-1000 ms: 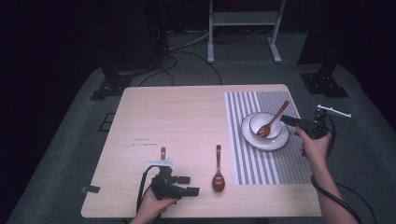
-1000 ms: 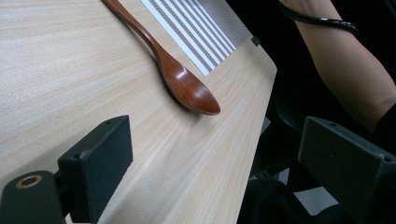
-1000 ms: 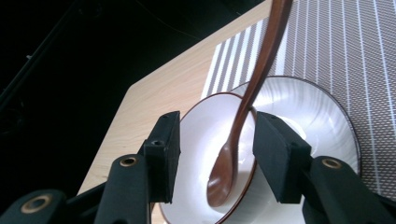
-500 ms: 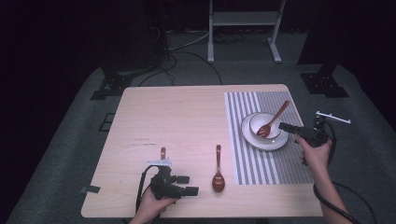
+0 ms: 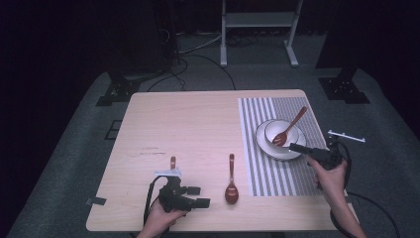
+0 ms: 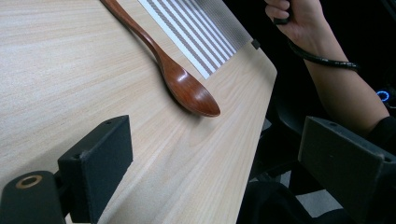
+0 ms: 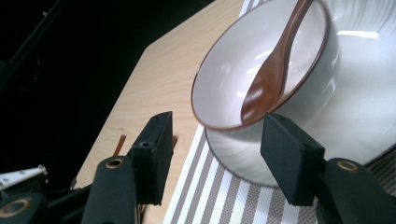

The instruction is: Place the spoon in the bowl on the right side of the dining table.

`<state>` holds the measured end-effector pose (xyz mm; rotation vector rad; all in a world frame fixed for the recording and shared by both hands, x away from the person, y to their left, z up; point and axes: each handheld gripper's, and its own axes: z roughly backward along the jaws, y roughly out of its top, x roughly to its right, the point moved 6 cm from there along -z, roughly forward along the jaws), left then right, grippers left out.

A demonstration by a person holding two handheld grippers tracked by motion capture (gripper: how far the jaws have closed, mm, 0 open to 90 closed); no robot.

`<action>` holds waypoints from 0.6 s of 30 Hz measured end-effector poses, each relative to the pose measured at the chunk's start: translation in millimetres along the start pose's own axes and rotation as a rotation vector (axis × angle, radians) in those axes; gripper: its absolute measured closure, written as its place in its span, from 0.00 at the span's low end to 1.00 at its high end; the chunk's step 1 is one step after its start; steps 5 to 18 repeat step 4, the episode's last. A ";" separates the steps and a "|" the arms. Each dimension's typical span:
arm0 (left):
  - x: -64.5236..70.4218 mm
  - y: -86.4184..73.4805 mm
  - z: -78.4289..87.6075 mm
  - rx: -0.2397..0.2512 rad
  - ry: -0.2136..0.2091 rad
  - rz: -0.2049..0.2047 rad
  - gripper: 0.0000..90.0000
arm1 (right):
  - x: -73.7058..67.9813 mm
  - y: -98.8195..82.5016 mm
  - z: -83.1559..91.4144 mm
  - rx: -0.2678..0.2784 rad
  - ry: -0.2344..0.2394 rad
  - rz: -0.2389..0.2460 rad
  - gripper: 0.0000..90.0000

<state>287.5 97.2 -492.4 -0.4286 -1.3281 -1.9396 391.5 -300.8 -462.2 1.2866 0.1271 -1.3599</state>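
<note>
A white bowl (image 5: pixel 284 132) stands on a white plate (image 5: pixel 265 145) on the striped placemat (image 5: pixel 257 111), with a brown wooden spoon (image 5: pixel 290 127) leaning in it. My right gripper (image 5: pixel 293 147) hovers at the plate's near right edge and points at the bowl (image 7: pixel 219 88). Its jaws have just been opening and grip nothing. A second wooden spoon (image 5: pixel 231 179) lies on the bare table. My left gripper (image 5: pixel 203 196) rests open just left of that spoon (image 6: pixel 187 86), nothing between its fingers.
A short brown handle (image 5: pixel 173 162) lies just behind the left gripper. The wooden table (image 5: pixel 198 124) ends close to both hands along its near edge (image 6: pixel 252 121). Stands and cables sit on the dark floor beyond.
The right gripper has drawn back toward the person and a little left along the plate's edge, its jaws spreading. The spoon stays in the bowl. The left gripper has kept still.
</note>
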 end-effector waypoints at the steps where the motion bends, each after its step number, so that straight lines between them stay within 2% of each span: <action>1: 0.0 -0.2 0.2 -0.002 0.000 -0.003 0.10 | -0.9 -2.5 0.0 0.000 0.002 0.005 0.47; 4: 0.4 0.3 1.0 0.003 0.000 -0.006 0.10 | -4.0 -8.1 0.3 -0.002 0.008 0.014 0.46; 18: 0.4 0.3 1.0 0.003 0.000 -0.006 0.10 | -4.0 -8.1 0.3 -0.002 0.008 0.014 0.46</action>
